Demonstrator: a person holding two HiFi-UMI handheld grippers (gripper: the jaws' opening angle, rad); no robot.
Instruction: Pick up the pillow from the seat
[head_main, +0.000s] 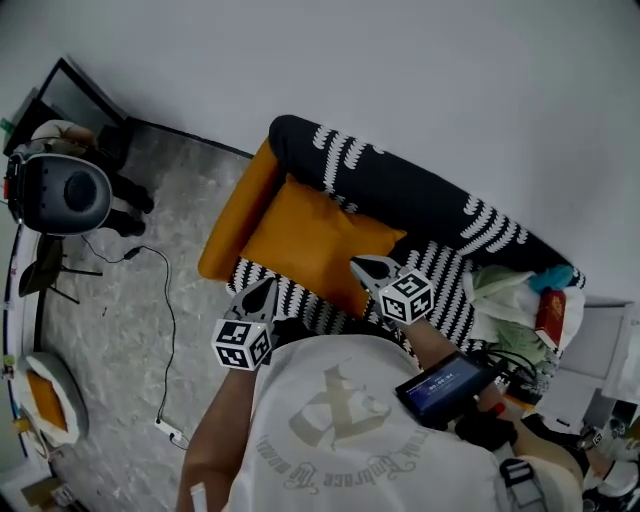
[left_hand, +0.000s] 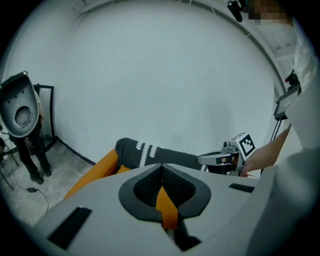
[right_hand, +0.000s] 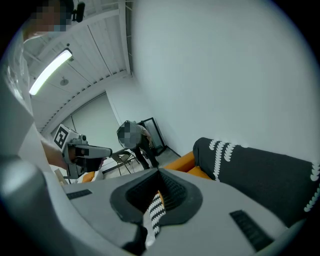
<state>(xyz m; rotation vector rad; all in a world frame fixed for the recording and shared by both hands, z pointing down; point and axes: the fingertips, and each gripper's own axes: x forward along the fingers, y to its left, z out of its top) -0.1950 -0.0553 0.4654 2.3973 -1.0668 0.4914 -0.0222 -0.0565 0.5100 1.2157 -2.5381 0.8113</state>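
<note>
Lying on the black-and-white sofa's (head_main: 440, 205) seat toward its left end, the orange pillow (head_main: 315, 240) faces left gripper (head_main: 266, 287) and right gripper (head_main: 364, 266) at its near edge, both closed, holding nothing.

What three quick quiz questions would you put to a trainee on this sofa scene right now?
1. True or false: the orange pillow lies on the seat of the sofa.
2. The left gripper and right gripper are: A) both shut, holding nothing; B) both clamped on the pillow; C) both wide open.
3. Fill in: in the head view, the pile of clothes sits at the sofa's ___ end.

Key: 1 true; 2 A; 3 right.
</note>
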